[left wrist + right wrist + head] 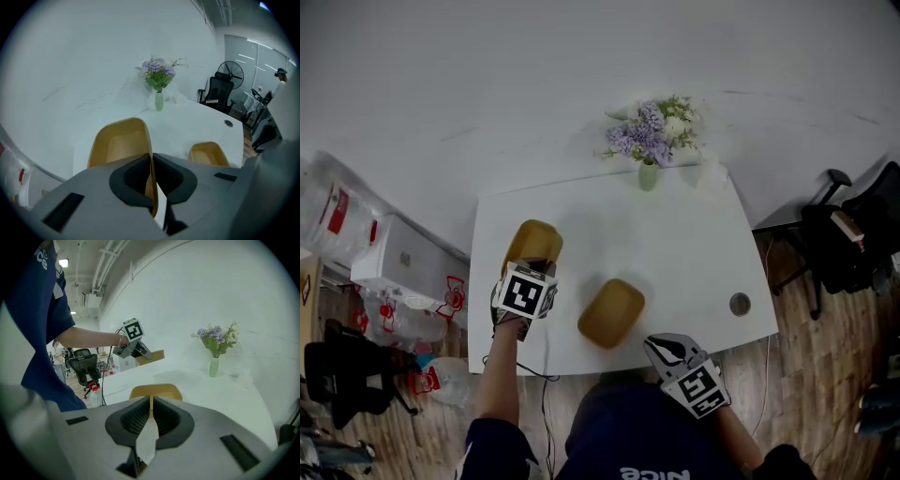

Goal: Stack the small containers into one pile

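The left hand-held gripper [532, 267], left of centre, pinches a yellow container's [534, 242] wall, forearm stretched forward. The right hand-held gripper [667, 349], lower right, is closed and empty near the second container [611, 312] on the worktop [675, 244].

Looks like an office/open-plan workrm: a white desk-type table [694, 253] w/ a round cable grommet [740, 304] in its top, black swivel office chairs [848, 234] on a wood-plank floor [825, 375], and a pedestal fan [233, 74] behind one chair. The ceiling has exposed pipes [105, 268] and a panel light [62, 262], i.e. commercial fit-out, not a home. A small vase of purple flowers [649, 141] stands at the table's far edge vs a plain white wall [534, 84], and printed plastic bags [412, 319] sit on the floor beside the table.
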The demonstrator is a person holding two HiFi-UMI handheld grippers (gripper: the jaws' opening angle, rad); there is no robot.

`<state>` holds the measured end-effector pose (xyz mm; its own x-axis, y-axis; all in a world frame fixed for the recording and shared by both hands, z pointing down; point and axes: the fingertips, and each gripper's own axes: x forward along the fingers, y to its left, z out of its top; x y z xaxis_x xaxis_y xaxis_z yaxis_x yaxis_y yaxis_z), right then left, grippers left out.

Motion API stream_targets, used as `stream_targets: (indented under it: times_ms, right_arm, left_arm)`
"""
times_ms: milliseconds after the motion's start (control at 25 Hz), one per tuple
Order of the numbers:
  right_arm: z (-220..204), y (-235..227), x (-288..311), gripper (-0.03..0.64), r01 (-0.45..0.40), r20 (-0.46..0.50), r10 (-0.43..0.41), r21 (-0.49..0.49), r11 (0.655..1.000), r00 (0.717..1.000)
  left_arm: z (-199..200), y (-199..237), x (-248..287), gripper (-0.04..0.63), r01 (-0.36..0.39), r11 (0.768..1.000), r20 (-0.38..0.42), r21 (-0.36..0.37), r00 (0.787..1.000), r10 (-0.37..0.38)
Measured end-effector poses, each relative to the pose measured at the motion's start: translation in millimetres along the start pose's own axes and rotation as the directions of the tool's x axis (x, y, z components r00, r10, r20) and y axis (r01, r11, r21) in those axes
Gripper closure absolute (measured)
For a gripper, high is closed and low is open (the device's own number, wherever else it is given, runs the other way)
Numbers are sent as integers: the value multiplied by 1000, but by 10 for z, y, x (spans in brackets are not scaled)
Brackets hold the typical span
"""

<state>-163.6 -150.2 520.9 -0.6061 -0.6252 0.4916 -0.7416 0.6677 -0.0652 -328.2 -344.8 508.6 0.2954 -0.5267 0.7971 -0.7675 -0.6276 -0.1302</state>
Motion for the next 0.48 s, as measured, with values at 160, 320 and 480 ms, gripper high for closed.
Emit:
stream_targets:
  times_ms: [160,320,480]
  right_arm:
    - [-157,-68,-278,563,-11,6,11,-2,1000,1000]
    - [-310,-139,-559,563,-16,10,16,-6,1000,1000]
    - [-448,-231,-785,563,-3,12,4,-35,999,1000]
  left_arm:
    - [76,-482,-165,566,25,1000,11,7,1000,-25]
    - [63,-945,-181,566,62,998,3,-4,998,-62]
    - [38,-1340,-104,566,80,996,-24,24,997,-80]
